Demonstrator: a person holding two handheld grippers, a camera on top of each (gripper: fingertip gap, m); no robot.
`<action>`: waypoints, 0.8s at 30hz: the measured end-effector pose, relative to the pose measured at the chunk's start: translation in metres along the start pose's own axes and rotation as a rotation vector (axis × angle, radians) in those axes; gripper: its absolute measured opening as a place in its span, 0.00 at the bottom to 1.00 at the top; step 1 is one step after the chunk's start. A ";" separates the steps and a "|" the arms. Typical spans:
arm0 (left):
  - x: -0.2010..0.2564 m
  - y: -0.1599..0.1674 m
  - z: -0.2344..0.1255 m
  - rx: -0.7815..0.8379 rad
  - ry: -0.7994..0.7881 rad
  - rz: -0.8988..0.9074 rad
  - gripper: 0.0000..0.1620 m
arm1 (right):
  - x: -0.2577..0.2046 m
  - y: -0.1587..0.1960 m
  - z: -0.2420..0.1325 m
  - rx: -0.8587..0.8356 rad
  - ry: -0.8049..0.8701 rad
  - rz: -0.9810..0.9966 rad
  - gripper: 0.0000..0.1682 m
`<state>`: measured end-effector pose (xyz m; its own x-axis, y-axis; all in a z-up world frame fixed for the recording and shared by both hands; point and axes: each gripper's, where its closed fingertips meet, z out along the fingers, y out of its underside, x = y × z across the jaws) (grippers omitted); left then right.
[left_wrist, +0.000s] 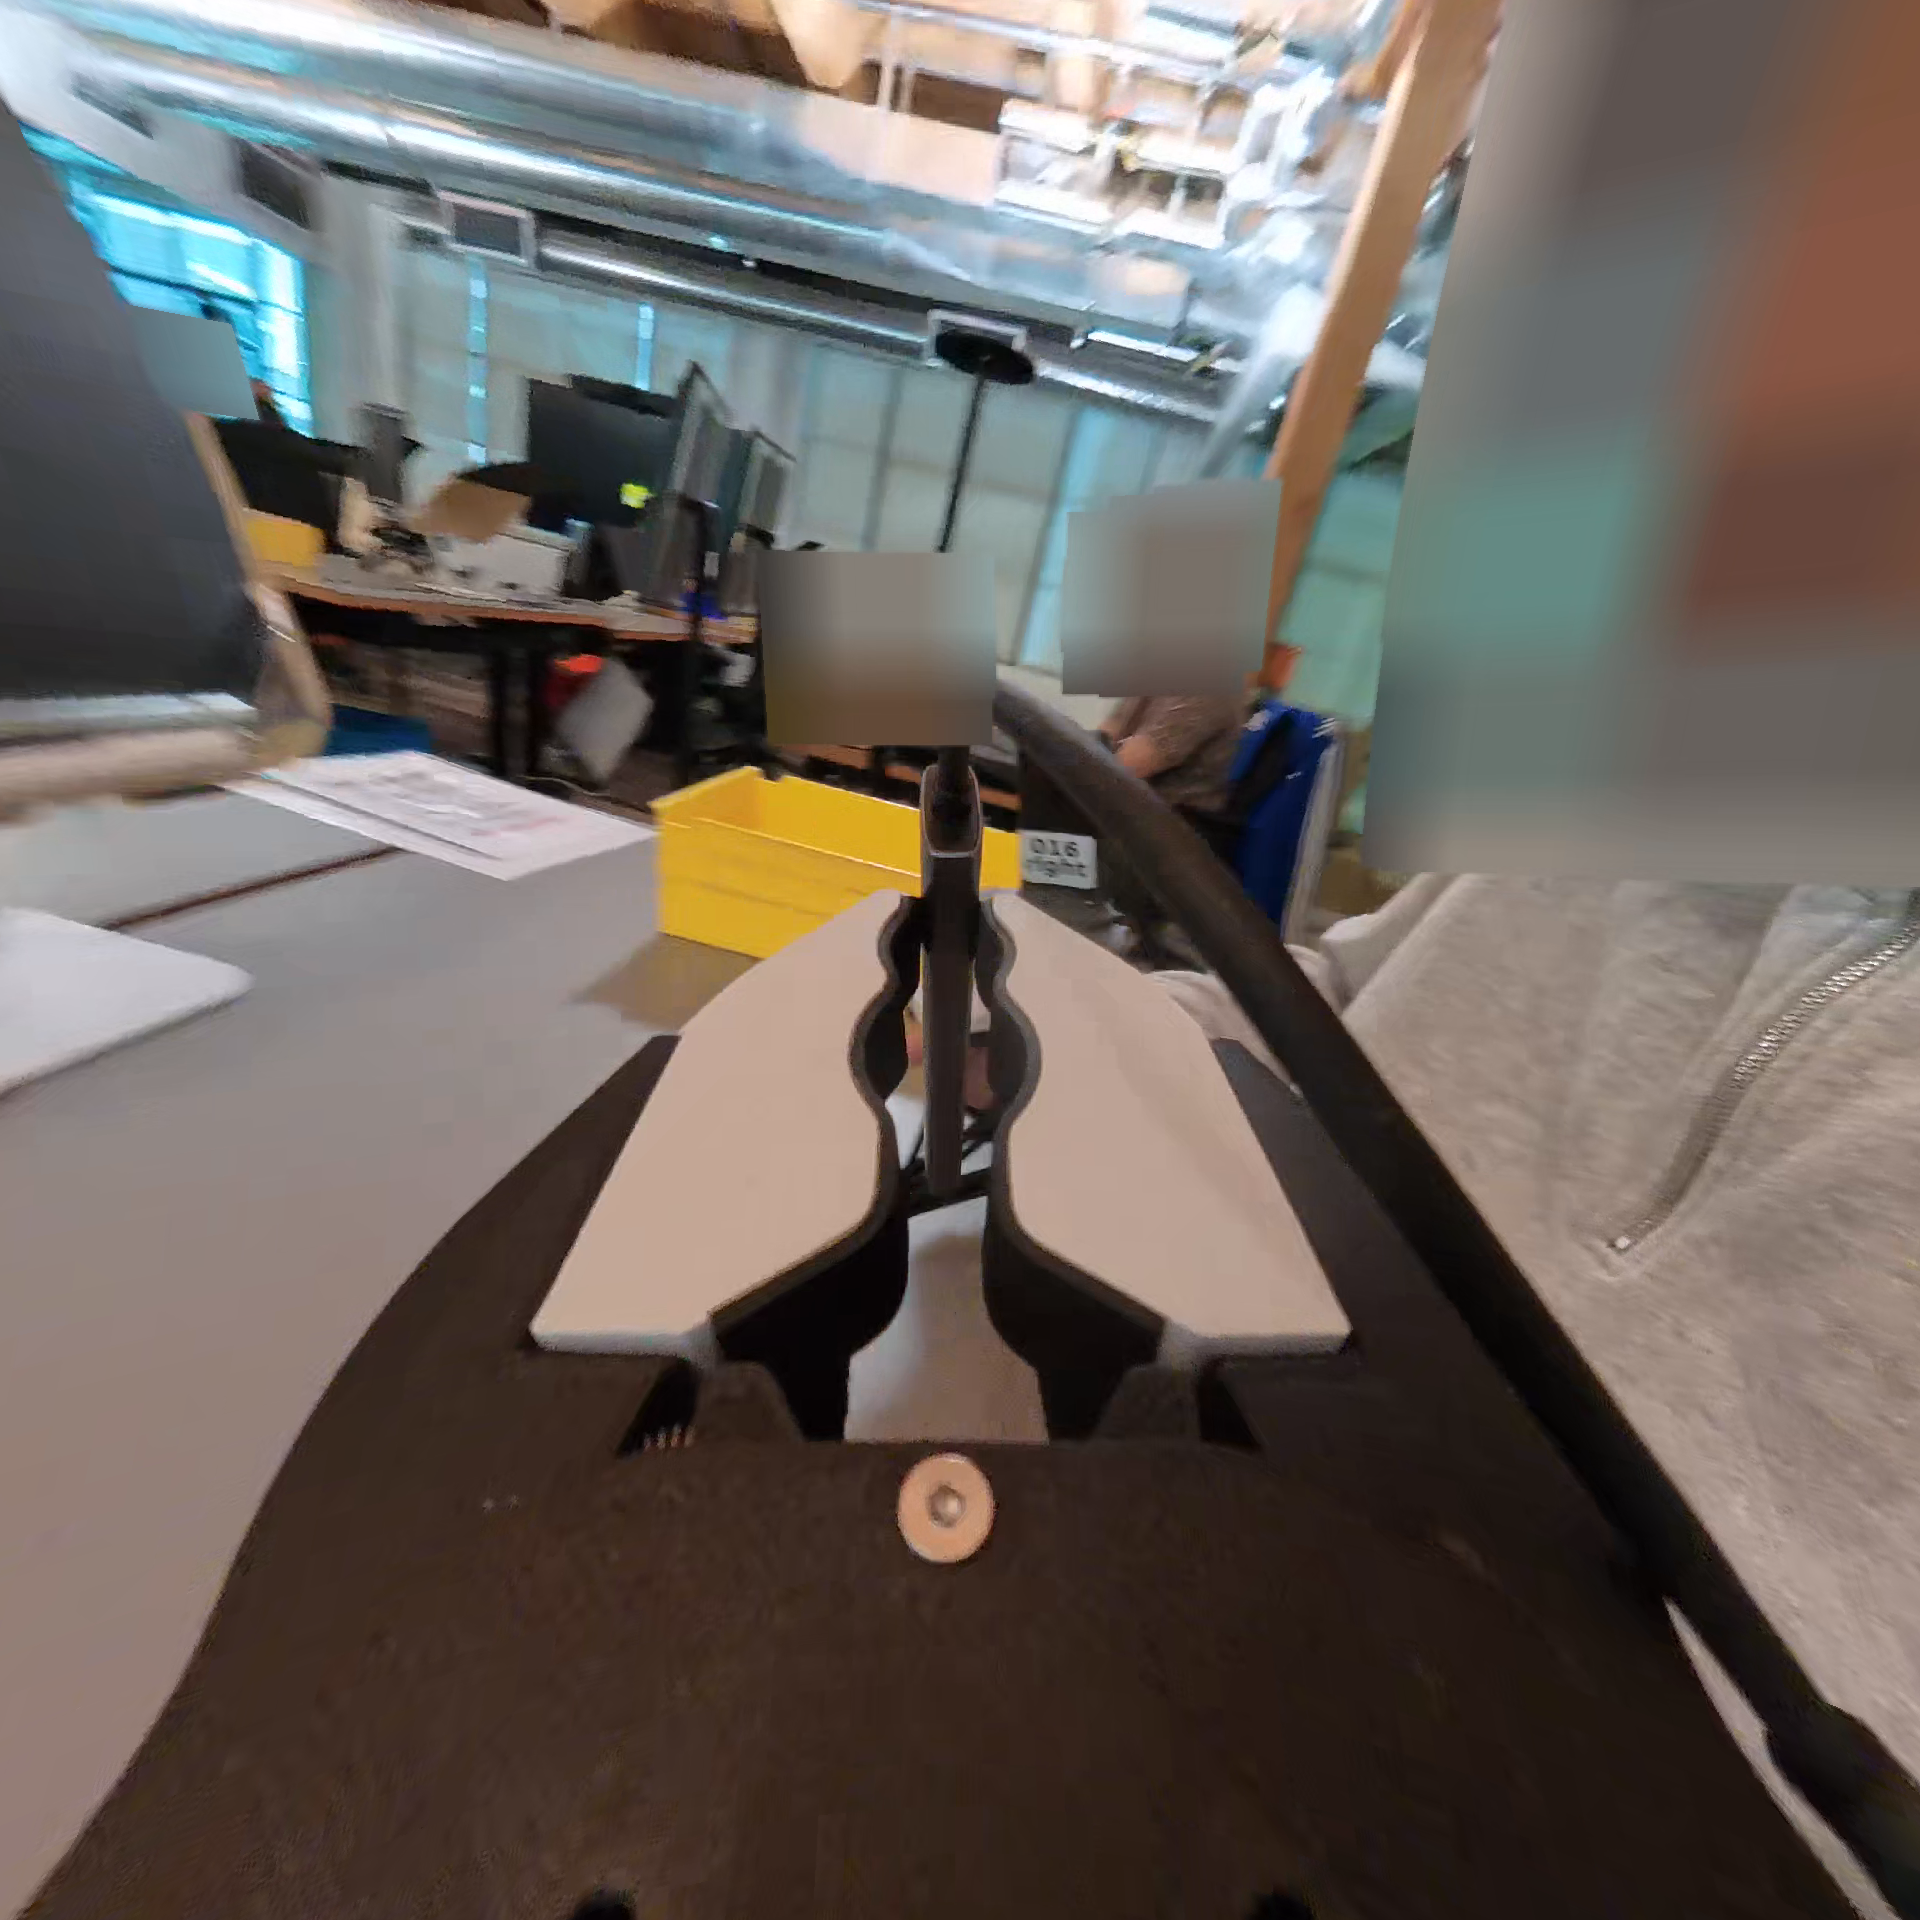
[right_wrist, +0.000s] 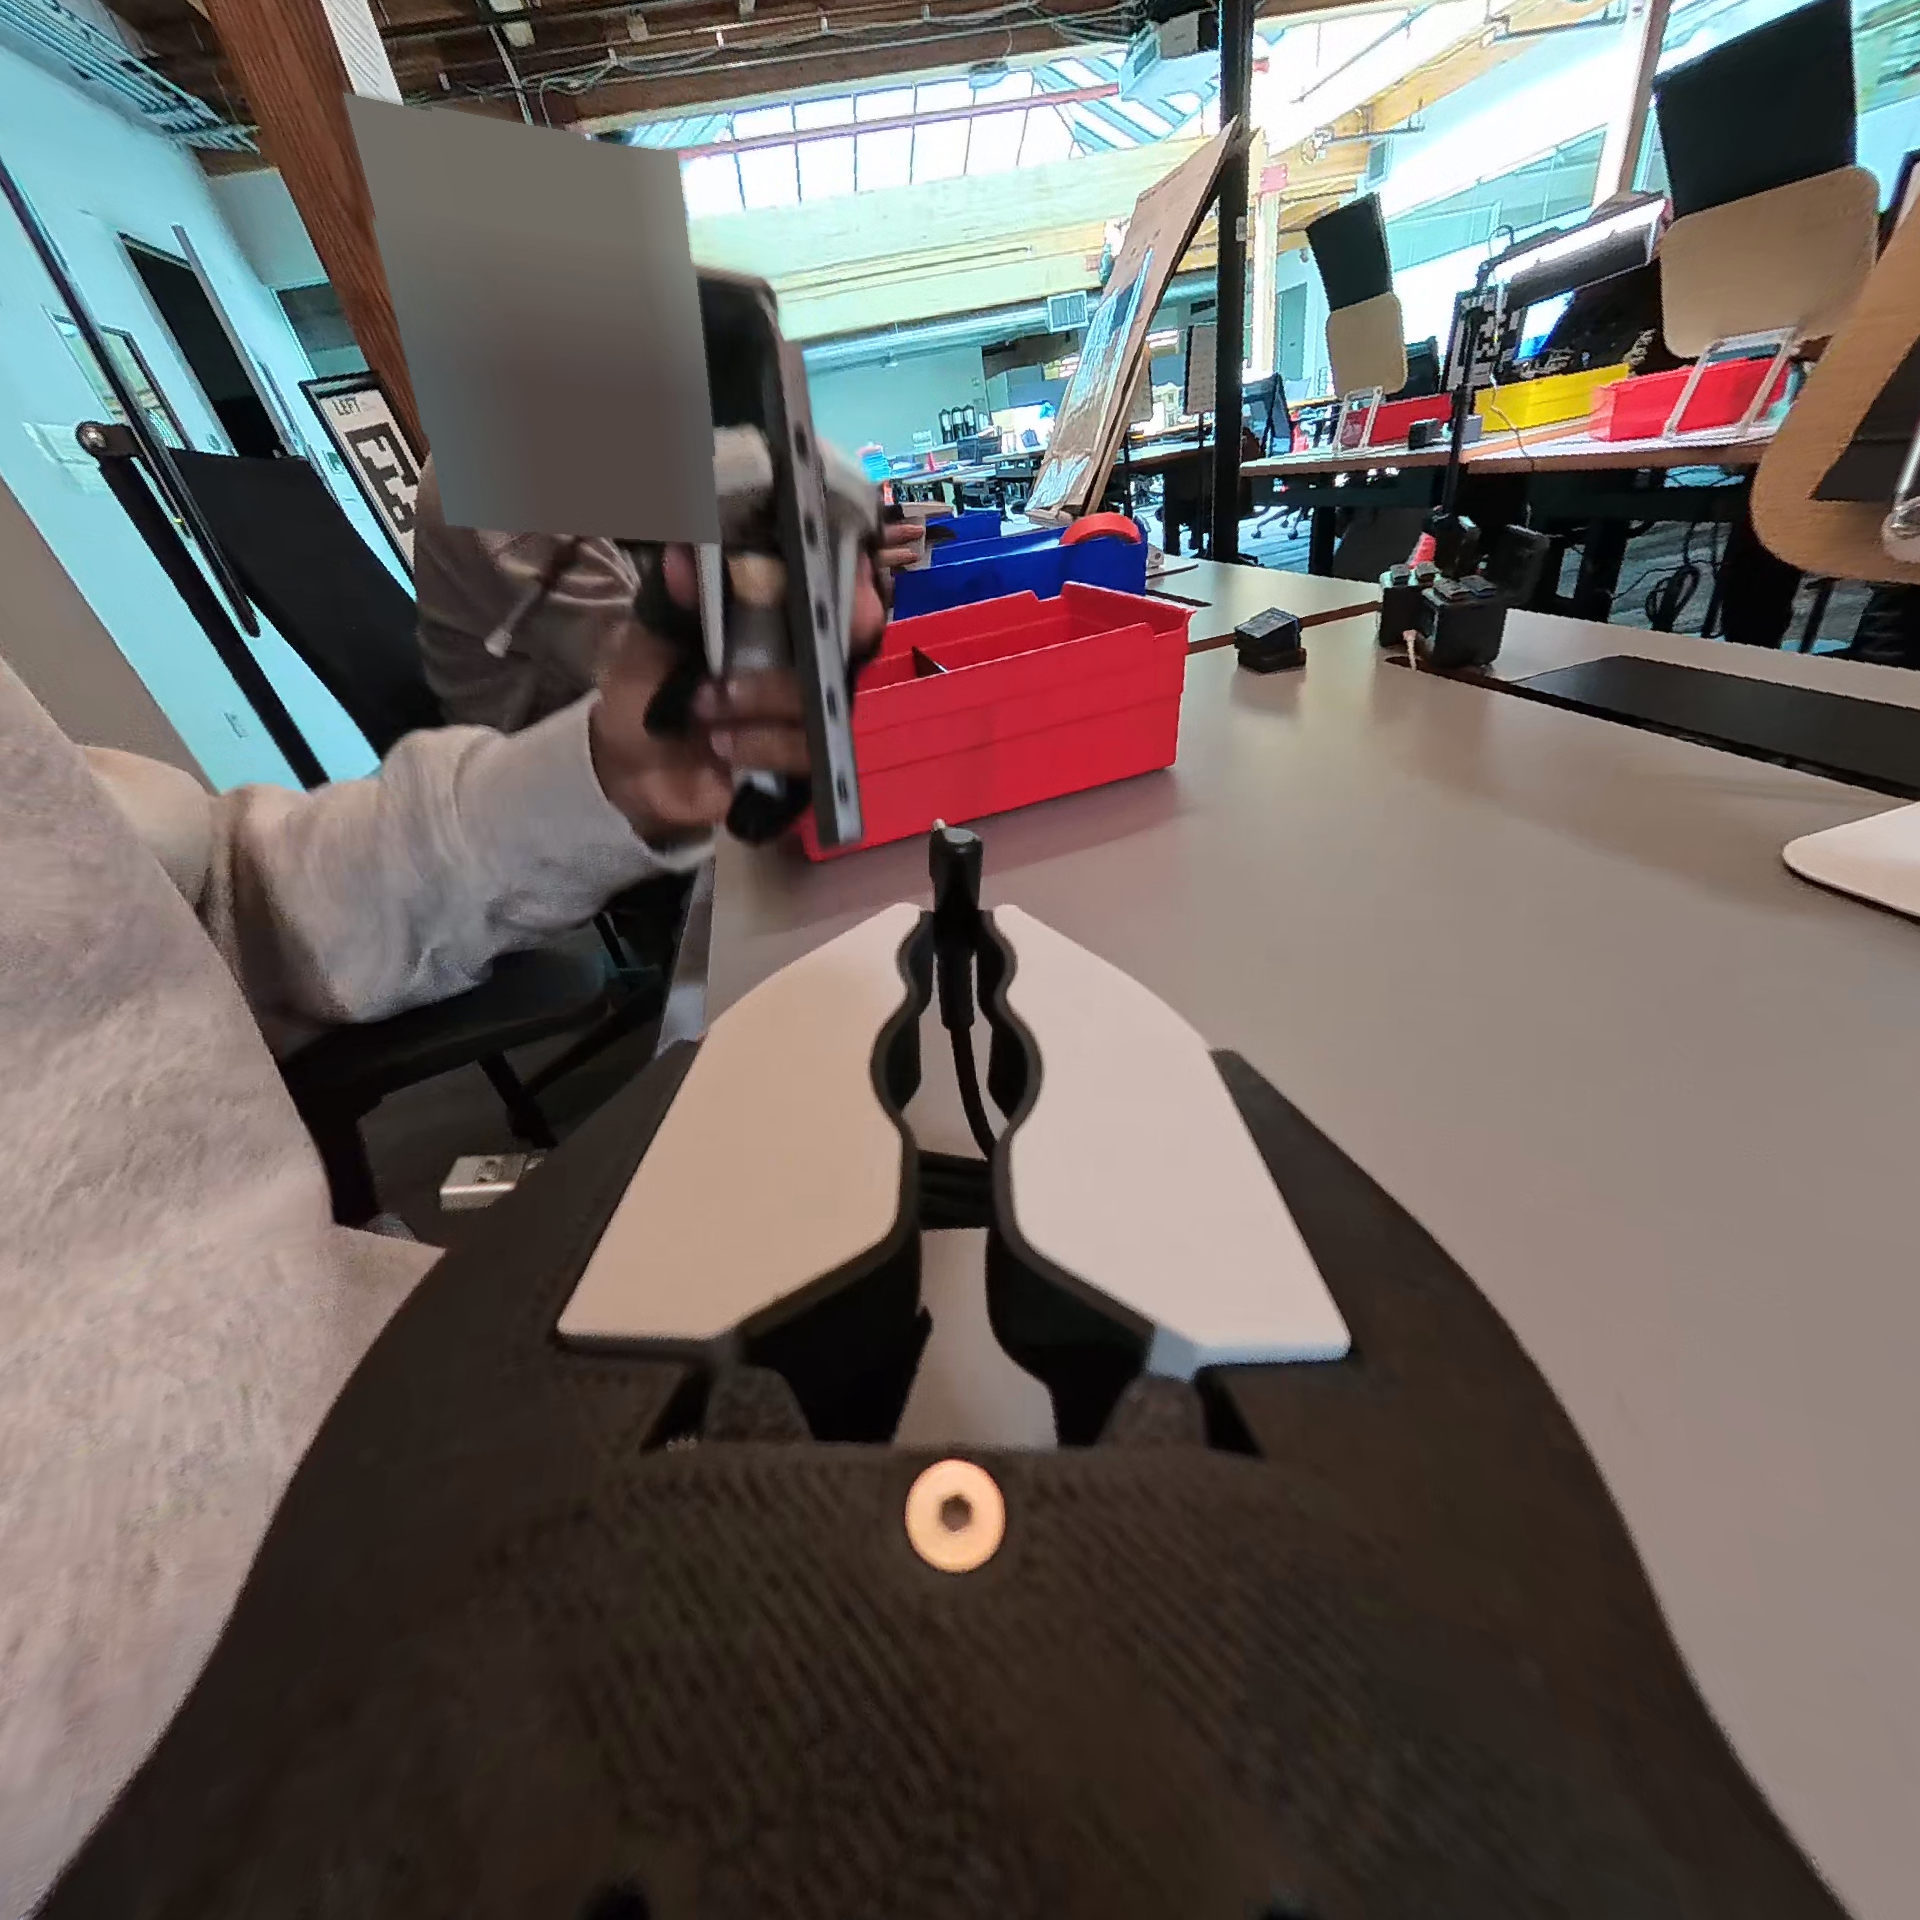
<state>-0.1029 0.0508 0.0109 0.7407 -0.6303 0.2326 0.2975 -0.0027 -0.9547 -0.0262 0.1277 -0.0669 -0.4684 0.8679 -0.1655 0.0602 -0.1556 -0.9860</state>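
Observation:
In the left wrist view my left gripper (left_wrist: 948, 914) is shut on a thin dark flat device (left_wrist: 945, 1039), held edge-on and upright between the white fingers (left_wrist: 769, 1122). A black stub (left_wrist: 948, 800) sticks out of its top end. In the right wrist view my right gripper (right_wrist: 956, 920) is shut on a black cable plug (right_wrist: 954, 862). The plug tip points forward past the fingertips, and its cable (right_wrist: 971, 1091) runs back between the fingers. The left gripper (right_wrist: 790, 582) shows blurred at the left of that view, held up in a hand, apart from the plug.
Both grippers hover over a grey table (right_wrist: 1455, 987). On it stand a yellow bin (left_wrist: 769, 862), a red bin (right_wrist: 1018, 707), a blue bin (right_wrist: 1018, 566), a paper sheet (left_wrist: 436, 810), small black blocks (right_wrist: 1268, 634) and a white stand base (right_wrist: 1860, 862). A person in a grey zip sweater (left_wrist: 1662, 1143) is close on the right. About 15 centimeters separates my left fingertips from my right.

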 end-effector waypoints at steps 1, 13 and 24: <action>-0.001 0.015 0.010 0.005 0.027 -0.049 0.06 | 0.000 0.000 -0.002 0.001 -0.002 0.003 0.05; -0.008 0.085 0.030 -0.118 0.059 -0.194 0.06 | -0.013 0.041 0.013 -0.198 -0.034 0.041 0.05; -0.006 0.119 0.035 -0.290 0.057 -0.189 0.06 | -0.016 0.044 0.019 -0.198 -0.056 0.163 0.05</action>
<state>-0.0506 0.0816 -0.0977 0.6518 -0.6398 0.4072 0.2364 -0.3388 -0.9107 -0.0327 0.0976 -0.1075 -0.4859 0.8108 -0.3264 0.3078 -0.1908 -0.9321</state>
